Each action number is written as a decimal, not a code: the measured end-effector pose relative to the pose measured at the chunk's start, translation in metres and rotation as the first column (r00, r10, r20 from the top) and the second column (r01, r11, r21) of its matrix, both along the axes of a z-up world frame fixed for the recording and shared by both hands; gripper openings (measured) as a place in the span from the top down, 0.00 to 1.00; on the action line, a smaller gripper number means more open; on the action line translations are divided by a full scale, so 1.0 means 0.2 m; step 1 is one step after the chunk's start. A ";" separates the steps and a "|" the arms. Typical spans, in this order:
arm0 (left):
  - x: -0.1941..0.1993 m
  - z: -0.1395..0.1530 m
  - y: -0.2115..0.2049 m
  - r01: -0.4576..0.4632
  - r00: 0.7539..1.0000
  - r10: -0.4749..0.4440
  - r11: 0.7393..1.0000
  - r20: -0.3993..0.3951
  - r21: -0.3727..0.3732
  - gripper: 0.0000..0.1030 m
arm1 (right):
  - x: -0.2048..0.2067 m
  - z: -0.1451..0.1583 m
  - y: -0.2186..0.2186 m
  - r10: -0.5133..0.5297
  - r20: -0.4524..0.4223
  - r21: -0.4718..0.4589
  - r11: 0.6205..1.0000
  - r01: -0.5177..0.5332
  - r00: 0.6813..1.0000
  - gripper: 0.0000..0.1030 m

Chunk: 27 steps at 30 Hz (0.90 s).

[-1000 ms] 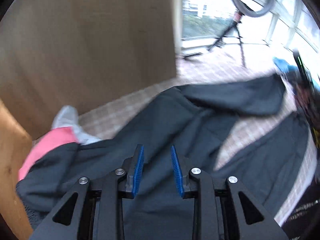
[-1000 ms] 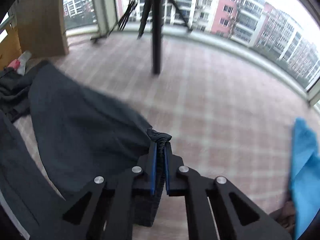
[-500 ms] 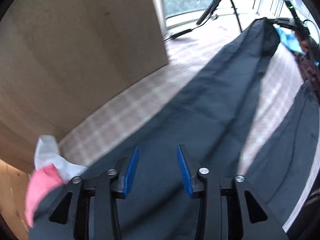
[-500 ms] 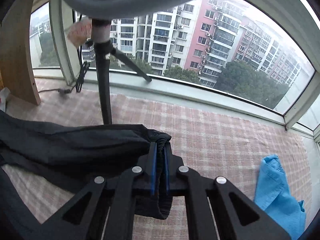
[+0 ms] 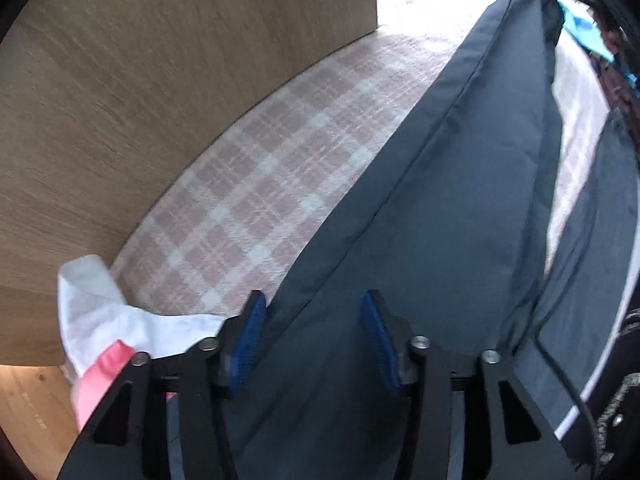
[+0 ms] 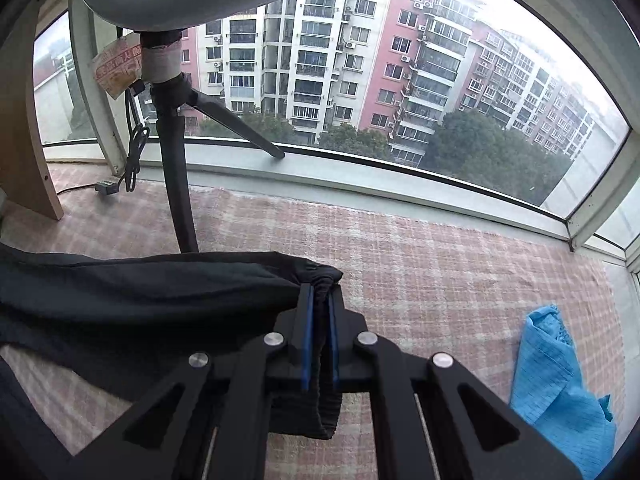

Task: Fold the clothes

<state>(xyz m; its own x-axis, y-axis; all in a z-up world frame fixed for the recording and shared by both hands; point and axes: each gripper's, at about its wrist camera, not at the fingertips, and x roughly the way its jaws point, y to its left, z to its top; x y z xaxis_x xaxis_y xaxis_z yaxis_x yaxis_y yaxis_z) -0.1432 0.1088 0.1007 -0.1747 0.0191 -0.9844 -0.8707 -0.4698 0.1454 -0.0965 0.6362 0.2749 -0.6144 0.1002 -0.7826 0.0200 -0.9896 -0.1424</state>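
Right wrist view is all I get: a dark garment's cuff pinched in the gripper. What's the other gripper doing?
Observer: The left gripper points down at the stretched dark garment, jaws closing with cloth between them, not pinched.
Operator: Anything beside it?
Observer: A white and pink cloth lies against a wooden panel.
Operator: What's underneath?
Observer: A pink plaid cover.

Dark garment (image 5: 440, 200) on checked mat (image 5: 260, 184)

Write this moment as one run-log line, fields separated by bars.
task: fold clothes | right gripper: shut on cuff of dark garment | left gripper: jaws closing over garment, not yet pinching
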 end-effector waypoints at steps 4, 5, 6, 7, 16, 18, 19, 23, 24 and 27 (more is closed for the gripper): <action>0.03 0.04 -0.03 -0.001 1.000 0.002 1.000 -0.005 0.026 0.97 | 0.01 0.00 -0.02 0.003 0.010 0.006 1.000 -0.004 1.000 0.94; 0.05 0.07 -0.04 -0.004 1.000 0.004 0.999 -0.010 0.046 0.97 | 0.01 0.01 -0.02 0.006 0.009 0.013 1.000 -0.006 1.000 0.94; 0.06 0.10 -0.04 -0.002 1.000 0.003 0.998 -0.016 0.060 0.97 | 0.02 0.01 -0.02 0.009 0.009 0.016 1.000 -0.009 1.000 0.93; 0.08 0.13 -0.05 0.005 1.000 -0.003 0.997 -0.030 0.072 0.97 | 0.02 0.03 -0.02 0.010 0.008 0.013 1.000 -0.010 1.000 0.93; 0.48 0.66 -0.18 0.064 0.961 -0.011 0.981 -0.276 0.186 0.98 | 0.30 0.40 0.07 -0.012 -0.120 -0.083 0.997 0.001 0.993 0.94; 0.63 0.74 -0.27 0.071 0.951 -0.002 0.974 -0.309 0.214 0.97 | 0.49 0.49 0.09 -0.018 -0.160 -0.108 0.994 0.000 0.987 0.94; 0.72 0.76 -0.31 0.071 0.946 0.003 0.974 -0.326 0.216 0.98 | 0.59 0.52 0.10 -0.023 -0.173 -0.118 0.993 0.002 0.985 0.94; 1.06 0.69 -0.45 0.074 0.953 0.004 0.966 -0.303 0.247 0.98 | 1.08 0.49 0.11 -0.066 -0.180 -0.163 0.986 0.036 0.981 0.94; 1.16 0.63 -0.48 0.076 0.957 -0.003 0.967 -0.291 0.241 0.98 | 1.19 0.45 0.11 -0.083 -0.171 -0.162 0.985 0.056 0.982 0.94; 1.36 0.40 -0.55 0.061 0.974 -0.012 0.976 -0.226 0.210 0.98 | 1.52 0.24 0.10 -0.120 -0.127 -0.166 0.981 0.098 0.985 0.94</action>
<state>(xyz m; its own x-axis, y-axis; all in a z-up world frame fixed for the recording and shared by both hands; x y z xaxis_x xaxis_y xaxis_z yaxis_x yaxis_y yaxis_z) 0.1282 -0.0021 0.1807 -0.3840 0.2355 -0.8928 -0.8449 -0.4795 0.2369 0.2067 0.6552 0.3222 -0.7081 0.0536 -0.7041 -0.0978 -0.9950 0.0226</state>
